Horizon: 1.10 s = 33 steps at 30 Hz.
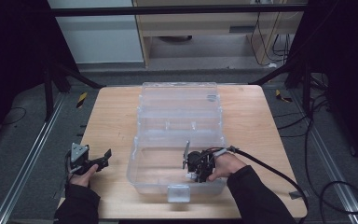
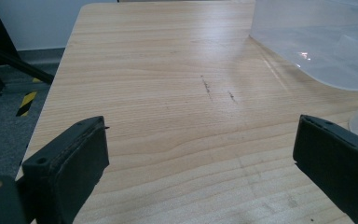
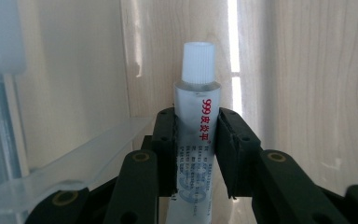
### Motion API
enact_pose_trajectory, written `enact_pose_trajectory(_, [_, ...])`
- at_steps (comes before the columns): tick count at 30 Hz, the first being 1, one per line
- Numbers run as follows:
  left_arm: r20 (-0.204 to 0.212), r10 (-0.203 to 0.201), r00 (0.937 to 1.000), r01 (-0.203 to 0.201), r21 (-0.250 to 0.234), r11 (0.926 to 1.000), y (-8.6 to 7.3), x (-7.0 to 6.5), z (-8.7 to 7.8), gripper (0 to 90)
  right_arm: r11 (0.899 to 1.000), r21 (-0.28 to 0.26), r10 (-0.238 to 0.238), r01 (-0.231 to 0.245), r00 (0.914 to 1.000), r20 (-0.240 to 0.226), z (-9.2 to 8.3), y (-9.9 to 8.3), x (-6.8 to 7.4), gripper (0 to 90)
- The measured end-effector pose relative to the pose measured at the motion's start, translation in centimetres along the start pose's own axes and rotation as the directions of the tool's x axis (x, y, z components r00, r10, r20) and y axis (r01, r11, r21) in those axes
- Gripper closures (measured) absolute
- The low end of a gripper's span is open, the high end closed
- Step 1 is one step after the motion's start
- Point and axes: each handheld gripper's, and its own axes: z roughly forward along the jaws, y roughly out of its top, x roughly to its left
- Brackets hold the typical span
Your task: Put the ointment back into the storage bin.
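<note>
We saw a wooden table [image 1: 112,116] with a big clear plastic box [image 1: 179,135] standing open in the middle of it. The lid of the box leaned back, away from the person.

We saw the right gripper [image 1: 196,169] down inside the front part of the box, held by the person's right hand [image 1: 226,164]. From the right gripper view, its two black jaws were squeezed tight on a small tube [image 3: 196,140]. The tube had a white cap [image 3: 197,63] that pointed away from the gripper, and red writing ran down its side. Behind the tube we saw the clear wall of the box and the wood through it.

We saw the left gripper [image 1: 101,159] near the front left of the table, just beside the box but not touching it. The left hand [image 1: 83,175] held it low over the wood. Its jaws stood wide apart with nothing between them. Two small dark marks [image 2: 218,91] showed on the wood ahead of them.
</note>
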Motion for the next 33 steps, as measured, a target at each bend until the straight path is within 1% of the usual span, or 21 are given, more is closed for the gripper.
enact_pose_trajectory(5, [0.0,0.0,1.0,0.0,0.0,1.0,0.0,0.0,0.0,2.7,1.0,0.005,0.003,-0.003,1.0,-0.003,0.1,0.0,0.0,69.2])
enact_pose_trajectory(9, [0.0,0.001,1.0,-0.001,0.0,1.0,0.0,0.0,0.0,2.7,1.0,0.01,0.005,-0.005,1.0,0.006,-0.2,-0.1,0.0,69.6])
enact_pose_trajectory(10, [0.0,0.0,1.0,0.0,0.0,1.0,0.0,0.0,0.0,2.7,1.0,0.005,0.014,-0.014,0.9999,0.009,-0.3,-0.1,0.0,69.5])
enact_pose_trajectory(13, [0.0,0.0,1.0,0.0,0.0,1.0,0.0,0.0,0.0,2.7,1.0,-0.006,0.022,-0.022,0.9996,0.018,-0.6,-0.3,-0.1,69.2])
enact_pose_trajectory(14, [0.0,0.0,1.0,0.0,0.0,1.0,0.0,0.0,0.0,2.7,1.0,-0.02,0.017,-0.017,0.9996,0.023,-0.8,-0.4,-0.2,69.0])
enact_pose_trajectory(16, [0.0,-0.001,1.0,0.001,-0.001,1.0,0.0,0.0,0.0,2.7,0.996,-0.074,0.05,-0.047,0.9979,0.041,-1.6,-0.8,-0.3,65.5])
enact_pose_trajectory(17, [0.0,-0.001,1.0,0.001,-0.001,1.0,0.0,0.0,0.0,2.7,0.996,-0.074,0.05,-0.047,0.9979,0.041,-1.6,-0.8,-0.3,65.5])
enact_pose_trajectory(18, [0.0,0.0,1.0,0.0,-0.001,1.0,0.0,0.0,0.0,2.7,0.994,-0.088,0.061,-0.057,0.997,0.047,-1.9,-1.0,-0.3,65.3])
enact_pose_trajectory(20, [-0.001,0.0,1.0,0.0,0.0,1.0,0.0,0.0,0.0,2.7,0.988,-0.135,0.089,-0.08,0.9938,0.065,-2.8,-1.5,-0.4,60.5])
enact_pose_trajectory(21, [-0.001,0.0,1.0,0.0,0.0,1.0,0.0,0.0,0.0,2.7,0.983,-0.162,0.104,-0.091,0.992,0.072,-3.3,-1.7,-0.4,59.8])
enact_pose_trajectory(22, [-0.001,0.0,1.0,0.0,-0.001,1.0,0.0,0.0,0.0,2.7,0.969,-0.223,0.132,-0.109,0.9873,0.088,-4.2,-2.3,-0.4,56.0])
enact_pose_trajectory(23, [-0.001,-0.001,1.0,0.001,0.0,1.0,0.0,0.0,0.0,2.7,0.961,-0.249,0.146,-0.119,0.985,0.092,-4.7,-2.5,-0.4,55.0])
enact_pose_trajectory(25, [-0.002,-0.001,1.0,0.001,0.0,1.0,0.0,0.0,0.0,2.7,0.94,-0.309,0.185,-0.144,0.9768,0.108,-5.5,-3.1,-0.4,49.7])
enact_pose_trajectory(26, [-0.002,-0.001,1.0,0.001,0.0,1.0,0.0,0.0,0.0,2.7,0.94,-0.309,0.185,-0.144,0.9768,0.108,-5.5,-3.1,-0.4,49.7])
enact_pose_trajectory(27, [-0.001,-0.001,1.0,0.001,0.0,1.0,0.0,0.0,0.0,2.7,0.929,-0.337,0.199,-0.152,0.9736,0.112,-5.9,-3.4,-0.3,48.2])
enact_pose_trajectory(28, [-0.001,0.002,1.0,-0.002,0.002,1.0,0.0,0.0,0.0,2.7,0.905,-0.396,0.222,-0.153,0.9654,0.136,-6.6,-4.0,-0.2,42.0])
enact_pose_trajectory(29, [-0.001,0.002,1.0,-0.002,0.002,1.0,0.0,0.0,0.0,2.7,0.894,-0.42,0.238,-0.158,0.9603,0.145,-6.9,-4.3,-0.1,40.9])
enact_pose_trajectory(30, [-0.001,0.002,1.0,-0.002,0.002,1.0,0.0,0.0,0.0,2.7,0.894,-0.42,0.238,-0.158,0.9603,0.145,-6.9,-4.3,-0.1,40.9])
enact_pose_trajectory(31, [-0.001,0.0,1.0,0.0,0.0,1.0,0.0,0.0,0.0,2.7,0.882,-0.442,0.255,-0.162,0.9539,0.159,-7.1,-4.7,0.0,36.8])
enact_pose_trajectory(32, [-0.001,-0.001,1.0,0.001,0.0,1.0,0.0,0.0,0.0,2.7,0.857,-0.483,0.294,-0.178,0.9392,0.177,-7.7,-5.4,0.0,32.7])
enact_pose_trajectory(33, [-0.001,-0.001,1.0,0.001,0.0,1.0,0.0,0.0,0.0,2.7,0.844,-0.503,0.312,-0.188,0.9339,0.174,-7.9,-5.7,0.1,31.5])
